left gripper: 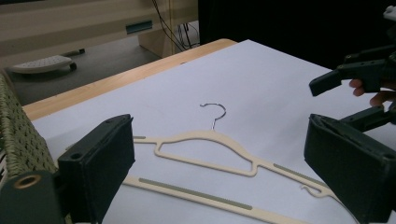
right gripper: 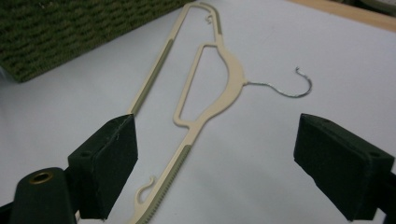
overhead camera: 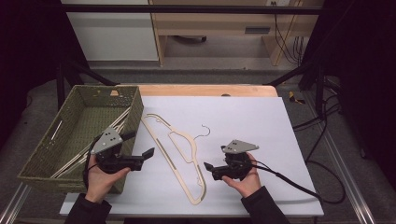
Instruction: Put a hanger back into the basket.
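Observation:
A cream plastic hanger (overhead camera: 188,141) with a thin metal hook (overhead camera: 204,130) lies flat on the white sheet (overhead camera: 252,121) between my two grippers. My left gripper (overhead camera: 138,143) is open beside the basket, its jaws pointing right at the hanger (left gripper: 210,137). In the left gripper view its jaws (left gripper: 217,154) stand wide apart with nothing between them. My right gripper (overhead camera: 215,157) is open just right of the hanger's lower end. In the right gripper view its jaws (right gripper: 217,154) frame the hanger (right gripper: 229,74) from above without touching it.
A green woven basket (overhead camera: 135,112) stands at the left edge of the sheet and holds more cream hangers (overhead camera: 117,122). Its wall (right gripper: 70,28) is close to the hanger's far end. Beyond the sheet runs the wooden table edge (overhead camera: 205,90). Cables trail at the right.

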Demonstrator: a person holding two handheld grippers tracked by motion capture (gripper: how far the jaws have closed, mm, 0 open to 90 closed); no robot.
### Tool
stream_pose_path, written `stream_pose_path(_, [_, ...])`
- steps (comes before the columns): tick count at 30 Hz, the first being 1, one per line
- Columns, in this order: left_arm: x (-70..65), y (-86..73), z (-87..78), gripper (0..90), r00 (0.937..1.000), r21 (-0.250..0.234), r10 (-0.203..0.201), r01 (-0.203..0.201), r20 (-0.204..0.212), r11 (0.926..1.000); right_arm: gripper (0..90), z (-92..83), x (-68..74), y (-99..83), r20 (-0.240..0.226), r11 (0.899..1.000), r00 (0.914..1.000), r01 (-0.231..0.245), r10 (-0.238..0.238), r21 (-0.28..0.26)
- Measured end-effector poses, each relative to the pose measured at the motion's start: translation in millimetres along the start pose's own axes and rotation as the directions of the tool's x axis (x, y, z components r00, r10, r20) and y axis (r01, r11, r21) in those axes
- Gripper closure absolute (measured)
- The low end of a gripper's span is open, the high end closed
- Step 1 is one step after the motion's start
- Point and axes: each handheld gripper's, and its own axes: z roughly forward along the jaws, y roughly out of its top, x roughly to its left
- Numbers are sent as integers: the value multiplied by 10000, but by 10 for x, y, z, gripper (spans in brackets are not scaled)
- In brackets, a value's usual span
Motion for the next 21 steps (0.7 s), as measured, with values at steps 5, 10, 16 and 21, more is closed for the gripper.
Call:
stream_pose_path(5, [-65, -21, -4, 86, 9998, 17, 178, -178, 60, 9998, 207, 262, 59, -72, 2, 9967, 10000, 46, -47, 805])
stream_pose_path(10, [-80, -57, 22, 91, 9999, 136, 163, -163, 11, 9998, 331, 513, 134, -147, -35, 9872, 9998, 204, -201, 1583])
stream_pose_path(16, [-121, -59, 50, 94, 9996, 269, 277, -280, 106, 9992, 522, 646, 265, -210, -13, 9720, 9992, 399, -407, 2314])
stream_pose_path(21, [-119, -75, 77, 98, 9999, 411, 110, -114, 107, 9991, 649, 648, 298, -203, 488, 9628, 9988, -42, -93, 2703])
